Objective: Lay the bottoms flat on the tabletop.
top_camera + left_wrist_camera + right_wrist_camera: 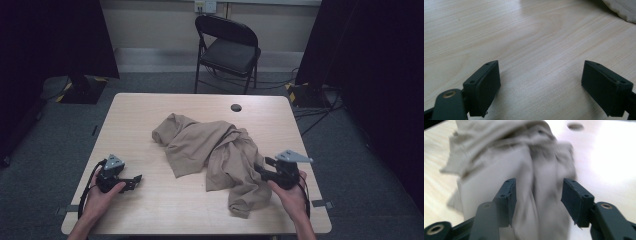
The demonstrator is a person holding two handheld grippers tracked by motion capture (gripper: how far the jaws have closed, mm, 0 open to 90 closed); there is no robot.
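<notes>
- Crumpled tan cloth [212, 152] sits mid-desk, slightly right of centre; its long axis runs from 10 o'clock down to 5 o'clock, with a tail near the front edge.
- My right tool [264, 169] is nearer: it's at the cloth's 4 o'clock edge, jaws wide, straddling a raised fold [537, 202] but not clamped on it.
- Right hand [290, 192] low, tool pointing toward 10 o'clock.
- My left tool [132, 181] is well apart at the cloth's 8 o'clock, jaws wide, empty, over bare desk [529, 45].
- I judge the right closes first.
</notes>
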